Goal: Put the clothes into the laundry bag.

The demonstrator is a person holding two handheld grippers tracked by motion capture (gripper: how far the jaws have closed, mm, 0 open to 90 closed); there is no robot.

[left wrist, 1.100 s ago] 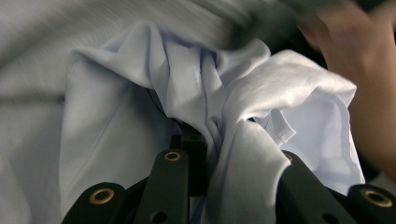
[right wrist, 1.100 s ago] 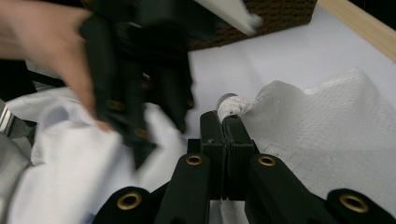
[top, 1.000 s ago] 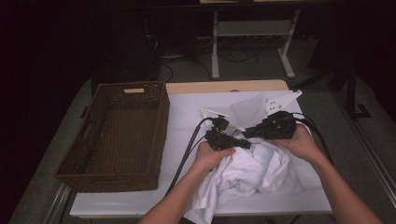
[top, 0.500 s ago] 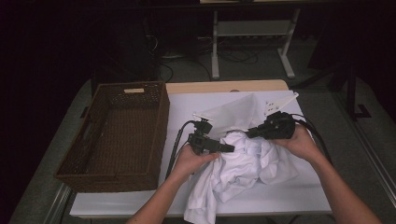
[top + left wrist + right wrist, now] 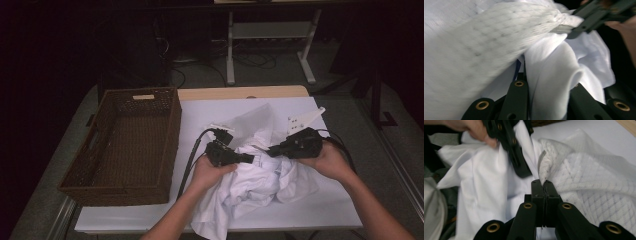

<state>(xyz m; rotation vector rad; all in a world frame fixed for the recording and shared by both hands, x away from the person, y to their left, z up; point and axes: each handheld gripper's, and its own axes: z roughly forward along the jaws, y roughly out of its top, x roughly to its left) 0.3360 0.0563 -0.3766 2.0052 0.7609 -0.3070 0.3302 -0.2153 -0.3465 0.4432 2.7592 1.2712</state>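
Right now both grippers work at the middle of the table [image 5: 330, 210], over its white cover. The left gripper [image 5: 248, 158] has its jaws around a thick fold of the white cloth [image 5: 260, 187]; they have just been closing, and in the left gripper view that fold [image 5: 554, 82] fills the gap between them and bulges out above. The right gripper [image 5: 270, 150] is clenched tight on the zip edge of the mesh bag [image 5: 252, 125]; in the right gripper view its jaws [image 5: 544, 185] meet with the bag's rim [image 5: 541, 163] pinched between them.

The bag lies beyond the cloth on the table, its mouth drawn toward the grippers. The cloth sits crumpled in front of the bag's mouth, touching it, with one end hanging over the near table edge. Whether any of the cloth is inside the bag I cannot tell; most of it plainly lies outside.

At the left of the table stands the wicker basket [image 5: 172, 135], well apart from the grippers. Its woven floor is bare, and neither cloth nor bag touches it.
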